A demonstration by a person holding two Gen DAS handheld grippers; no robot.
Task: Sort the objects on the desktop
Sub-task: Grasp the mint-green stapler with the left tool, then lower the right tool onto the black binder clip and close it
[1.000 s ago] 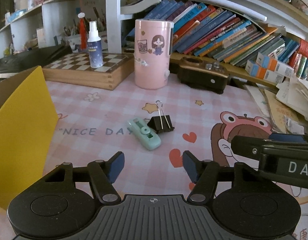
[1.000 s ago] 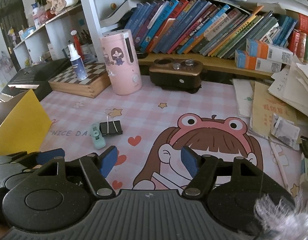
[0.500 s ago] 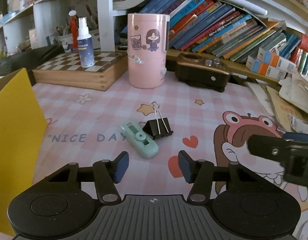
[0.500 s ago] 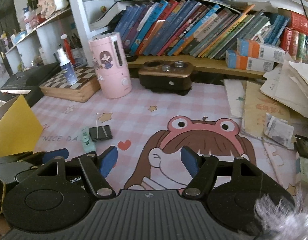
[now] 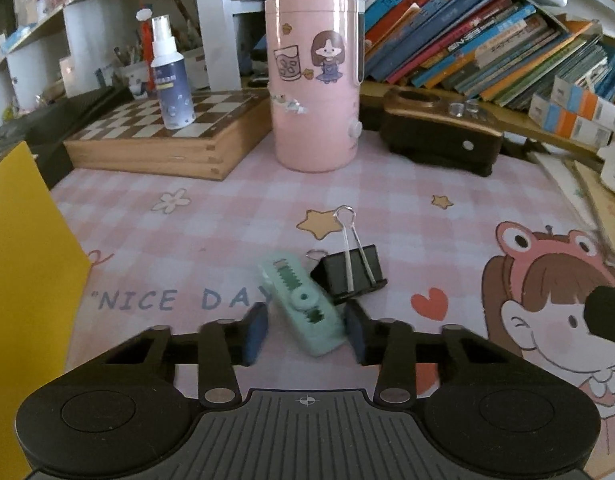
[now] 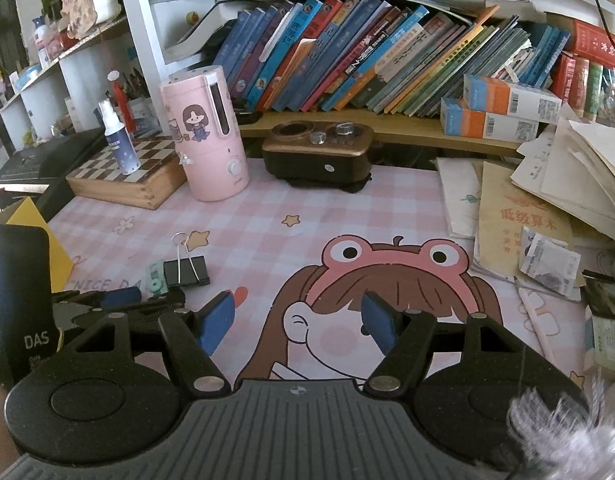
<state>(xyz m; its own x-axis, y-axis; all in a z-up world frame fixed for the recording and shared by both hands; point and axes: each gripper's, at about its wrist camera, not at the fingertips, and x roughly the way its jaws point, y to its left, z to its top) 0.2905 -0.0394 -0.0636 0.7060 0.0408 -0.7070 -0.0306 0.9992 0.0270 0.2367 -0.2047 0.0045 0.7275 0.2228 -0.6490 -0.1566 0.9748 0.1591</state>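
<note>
A mint-green correction tape (image 5: 303,300) lies on the pink checked desk mat (image 5: 211,232), with a black binder clip (image 5: 353,276) touching its far right side. My left gripper (image 5: 305,332) straddles the near end of the tape and its jaws are closing. The right pad is at the tape's edge, while a small gap remains at the left pad. In the right wrist view the tape (image 6: 155,278) and the clip (image 6: 186,272) sit at the left, just beyond the left gripper (image 6: 145,299). My right gripper (image 6: 297,322) hangs open over the cartoon girl print, with nothing between its fingers.
A yellow box wall (image 5: 23,280) stands close on the left. Behind are a pink cylinder (image 5: 315,80), a wooden chessboard box (image 5: 167,136) with a spray bottle (image 5: 169,80) on it, and a dark brown device (image 5: 439,132). Papers (image 6: 527,208) pile up on the right.
My left gripper has moved forward and down onto the correction tape, and its jaws have narrowed around it. The right gripper keeps the same opening and has hardly moved.
</note>
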